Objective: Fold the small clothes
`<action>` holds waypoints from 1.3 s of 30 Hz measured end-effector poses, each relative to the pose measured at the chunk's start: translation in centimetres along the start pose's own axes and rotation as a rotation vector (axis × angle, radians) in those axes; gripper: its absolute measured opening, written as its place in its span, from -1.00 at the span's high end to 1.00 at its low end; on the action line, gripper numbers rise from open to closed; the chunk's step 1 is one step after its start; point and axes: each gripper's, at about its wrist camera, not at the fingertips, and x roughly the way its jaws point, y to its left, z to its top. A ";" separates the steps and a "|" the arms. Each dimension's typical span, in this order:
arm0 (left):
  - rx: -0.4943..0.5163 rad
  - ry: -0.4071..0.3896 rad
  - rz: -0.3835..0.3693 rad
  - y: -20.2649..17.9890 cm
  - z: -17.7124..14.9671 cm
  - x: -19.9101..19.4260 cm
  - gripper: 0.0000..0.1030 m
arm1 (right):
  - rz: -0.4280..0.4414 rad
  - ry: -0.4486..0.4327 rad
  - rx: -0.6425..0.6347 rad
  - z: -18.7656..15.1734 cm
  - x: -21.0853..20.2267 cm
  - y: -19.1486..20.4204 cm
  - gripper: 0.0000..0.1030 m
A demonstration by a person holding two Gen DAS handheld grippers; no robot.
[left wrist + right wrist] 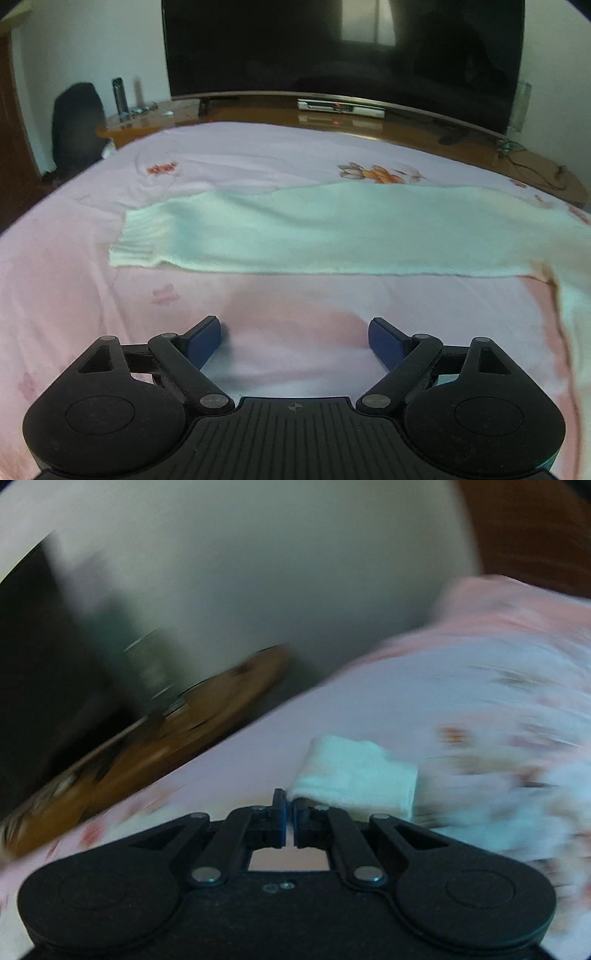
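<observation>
Folding appeared to be in its first stage: the right claw (pixel 289 814) had its jaws pinched nearly together on a ribbed cuff (pixel 354 777) of the pale mint sweater (pixel 332 229), the knit bunched just beside the blue pads, and its view was heavily motion-blurred. Left claw (pixel 294 341) stood wide with nothing between its pads, over bare pink bedsheet (pixel 74 295) just short of the sweater's near edge.

Location of garment: spread flat across the bed, long axis crosswise, between the left claw and the wooden TV stand (pixel 258 114); ribbed hem at the left end, the right end running out of the left view.

Judgement: a sleeve was likely being carried across the body. Next move probably called for laying that cuff down flat on the body, while the left claw came to the near edge to pin or lift it.

Appearance: soft, fuzzy knit, thin, lying smooth with slight ripples; likely limp and prone to sagging when lifted.
</observation>
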 end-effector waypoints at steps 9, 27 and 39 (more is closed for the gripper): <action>0.018 -0.014 -0.016 -0.7 -1.8 -0.3 -1.00 | 0.222 0.151 -0.355 -8.5 4.9 20.0 0.91; 0.064 -0.124 -0.278 -13.9 2.7 -1.3 -0.50 | 0.348 0.041 -0.526 -11.0 -1.7 18.9 0.22; -0.121 0.171 -0.570 -26.2 6.4 6.9 0.17 | 0.123 -0.003 -0.271 -9.1 -3.3 6.8 0.22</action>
